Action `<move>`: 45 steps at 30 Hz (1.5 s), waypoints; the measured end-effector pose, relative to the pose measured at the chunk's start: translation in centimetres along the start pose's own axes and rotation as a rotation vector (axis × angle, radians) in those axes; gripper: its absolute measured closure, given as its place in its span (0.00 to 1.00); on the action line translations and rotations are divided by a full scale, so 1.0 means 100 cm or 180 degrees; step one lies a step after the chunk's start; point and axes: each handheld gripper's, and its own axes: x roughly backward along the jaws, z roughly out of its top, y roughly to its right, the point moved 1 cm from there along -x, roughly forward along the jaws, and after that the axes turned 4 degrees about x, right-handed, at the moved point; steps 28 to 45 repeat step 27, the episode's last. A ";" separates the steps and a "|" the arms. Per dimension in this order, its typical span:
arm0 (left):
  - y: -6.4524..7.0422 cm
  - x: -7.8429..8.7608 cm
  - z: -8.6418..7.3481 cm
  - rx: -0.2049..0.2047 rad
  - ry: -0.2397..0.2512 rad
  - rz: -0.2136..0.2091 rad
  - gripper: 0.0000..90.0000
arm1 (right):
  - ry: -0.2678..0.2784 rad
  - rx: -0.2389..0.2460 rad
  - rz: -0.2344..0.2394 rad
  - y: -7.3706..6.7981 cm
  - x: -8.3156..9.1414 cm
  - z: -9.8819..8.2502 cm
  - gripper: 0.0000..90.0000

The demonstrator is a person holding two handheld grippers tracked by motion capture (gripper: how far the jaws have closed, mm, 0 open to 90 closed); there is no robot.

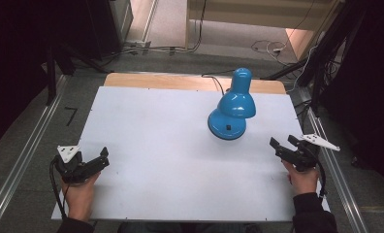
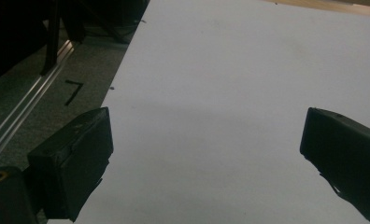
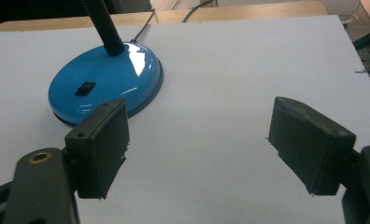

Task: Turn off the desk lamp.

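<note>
Nothing is grasped yet, so the work seems to be at its start. The left tool (image 1: pixel 104 158) waits open and empty, well apart from the lamp (image 1: pixel 232 109), near the left edge of the surface (image 1: pixel 151 145). The lamp stands upright toward the far right part, its cord going off the far edge. The right tool (image 1: pixel 280 144), open and empty too, is near the lamp's base, close to the right edge. Wide bare room lies left of the lamp.

Desk lamp (image 1: pixel 231 109) is placed on the table (image 1: pixel 156 145), right of centre and toward the far edge, its cable led off behind. Left gripper (image 1: pixel 95 162) is held at the near-left edge; right gripper (image 1: pixel 282 145) at the near-right edge, near the lamp base (image 3: pixel 106 84).
</note>
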 end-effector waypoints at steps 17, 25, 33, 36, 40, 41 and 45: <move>0.000 0.000 0.000 -0.0008 0.0000 0.0005 0.04 | -0.0058 0.0092 -0.0154 0.012 0.026 -0.019 0.19; 0.001 0.001 0.000 -0.0014 0.0003 0.0008 0.04 | -0.0408 0.0117 -0.0326 0.025 0.023 -0.044 0.14; 0.002 0.000 0.000 -0.0013 0.0001 0.0008 0.04 | -0.0578 0.0200 -0.0486 0.027 0.016 -0.049 0.14; 0.002 0.000 0.000 -0.0013 0.0001 0.0008 0.04 | -0.0578 0.0200 -0.0486 0.027 0.016 -0.049 0.14; 0.002 0.000 0.000 -0.0013 0.0001 0.0008 0.04 | -0.0578 0.0200 -0.0486 0.027 0.016 -0.049 0.14; 0.002 0.000 0.000 -0.0013 0.0001 0.0008 0.04 | -0.0578 0.0200 -0.0486 0.027 0.016 -0.049 0.14; 0.002 0.000 0.000 -0.0013 0.0001 0.0008 0.04 | -0.0578 0.0200 -0.0486 0.027 0.016 -0.049 0.14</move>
